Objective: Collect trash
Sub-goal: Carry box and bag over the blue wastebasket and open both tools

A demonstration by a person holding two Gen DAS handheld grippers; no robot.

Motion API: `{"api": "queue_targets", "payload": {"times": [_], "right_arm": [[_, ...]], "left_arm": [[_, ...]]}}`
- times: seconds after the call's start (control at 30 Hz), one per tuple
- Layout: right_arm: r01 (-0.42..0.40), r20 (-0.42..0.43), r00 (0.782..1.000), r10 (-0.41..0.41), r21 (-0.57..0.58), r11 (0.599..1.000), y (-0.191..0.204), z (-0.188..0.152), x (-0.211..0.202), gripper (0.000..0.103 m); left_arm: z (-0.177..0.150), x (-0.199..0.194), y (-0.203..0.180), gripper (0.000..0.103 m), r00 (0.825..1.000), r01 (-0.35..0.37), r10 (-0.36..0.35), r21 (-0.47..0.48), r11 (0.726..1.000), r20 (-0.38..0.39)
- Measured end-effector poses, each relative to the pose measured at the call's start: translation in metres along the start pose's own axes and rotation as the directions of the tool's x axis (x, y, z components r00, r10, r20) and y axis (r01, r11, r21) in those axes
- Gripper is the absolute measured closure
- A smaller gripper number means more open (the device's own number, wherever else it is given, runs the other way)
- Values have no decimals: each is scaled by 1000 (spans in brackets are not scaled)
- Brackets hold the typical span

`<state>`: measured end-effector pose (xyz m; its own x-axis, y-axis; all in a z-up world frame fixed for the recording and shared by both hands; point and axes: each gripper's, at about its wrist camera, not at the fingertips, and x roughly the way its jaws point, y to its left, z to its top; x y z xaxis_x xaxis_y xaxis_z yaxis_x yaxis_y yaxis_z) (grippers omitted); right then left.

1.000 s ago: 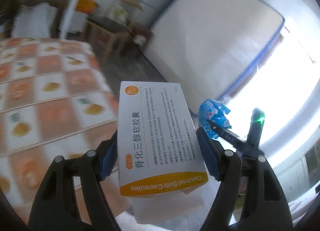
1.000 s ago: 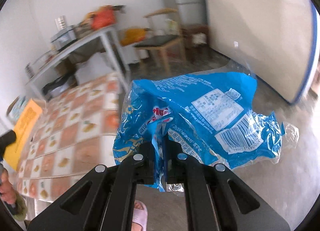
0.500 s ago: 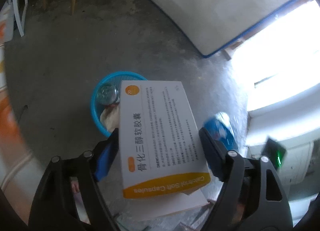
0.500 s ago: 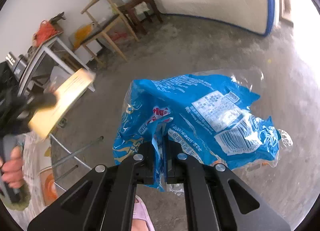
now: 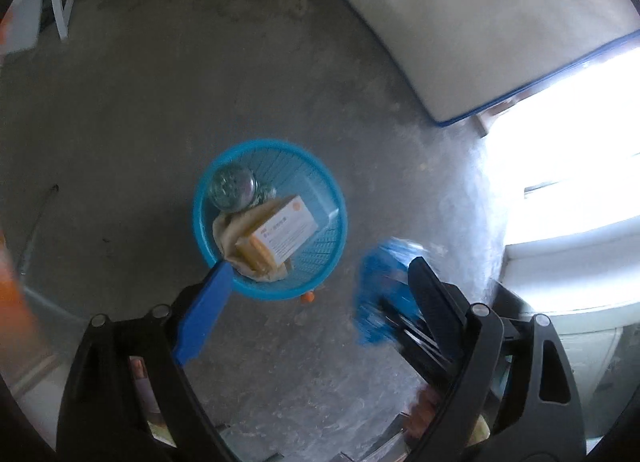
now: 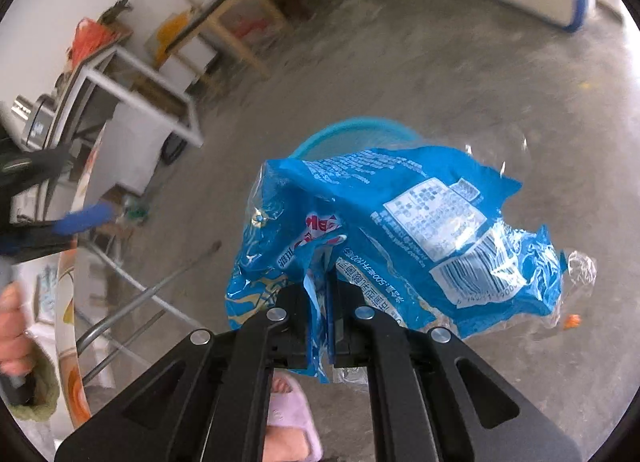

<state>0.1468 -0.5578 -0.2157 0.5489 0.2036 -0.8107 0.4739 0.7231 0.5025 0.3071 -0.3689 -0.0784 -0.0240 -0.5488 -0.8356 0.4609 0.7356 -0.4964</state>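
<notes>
Below and ahead of left gripper point(image 5: 316, 298), jaws just opened wide and empty: blue basket point(image 5: 332, 198), medicine box point(image 5: 286, 228) already inside. Right gripper point(image 6: 330, 302) clenched on blue wrapper point(image 6: 400, 230); light, crumpled, may drift past rim if released early.

Medicine box point(image 5: 286, 232) in blue basket point(image 5: 336, 198)
</notes>
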Motion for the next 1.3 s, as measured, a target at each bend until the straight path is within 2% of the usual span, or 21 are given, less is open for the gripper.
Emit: {"api": "queue_targets", "payload": {"times": [0.1,0.2,0.27,0.33,0.4,0.47,0.53,0.63,0.83,0.9,0.97,1.03,1.07,1.1,1.3], "right_arm": [[-24,-135,991,21,-21,1000,7,12,53,98],[10,-254,967,-21,-47,999,12,20,104,98],[49,-331,942,-60,-42,998,7,24,140,98],[60,-416,907,-62,-17,998,0,26,172,98],[92,-510,858,-53,51,994,-14,24,205,98],[94,-569,822,-28,87,992,-19,23,228,98],[127,-601,798,-35,112,986,-24,22,245,97],[163,-623,781,-47,130,978,-29,17,262,97],[214,-608,787,-105,110,971,-20,16,277,97],[223,-597,793,-120,100,970,-16,15,273,95],[222,-578,804,-139,75,972,-5,13,261,81],[201,-554,822,-131,67,977,1,14,248,42],[204,-518,842,-152,45,978,8,14,236,40],[203,-499,851,-166,22,979,13,15,230,38],[189,-415,893,-172,-1,982,29,20,195,31]], "left_arm": [[-11,-51,0,18,998,20,-23,57,998,56],[-34,-107,8,18,990,-1,-14,105,994,139],[-54,-137,18,18,980,-25,2,113,993,197],[-78,-165,35,18,971,-53,28,97,994,239],[-102,-184,51,18,963,-71,49,73,995,265],[-119,-197,64,18,957,-82,65,48,995,281],[-139,-210,81,18,947,-112,106,3,994,305],[-155,-220,93,18,933,-126,133,-44,991,335],[-170,-231,109,18,915,-131,153,-83,988,374],[-173,-235,115,18,914,-115,145,-100,988,378],[-176,-237,119,18,913,-95,130,-110,989,387],[-182,-241,118,18,908,-89,124,-105,990,401],[-183,-241,119,18,906,-88,123,-104,991,404],[-185,-243,119,18,906,-85,120,-103,991,407],[-197,-247,121,18,901,-66,105,-107,992,420]]}}
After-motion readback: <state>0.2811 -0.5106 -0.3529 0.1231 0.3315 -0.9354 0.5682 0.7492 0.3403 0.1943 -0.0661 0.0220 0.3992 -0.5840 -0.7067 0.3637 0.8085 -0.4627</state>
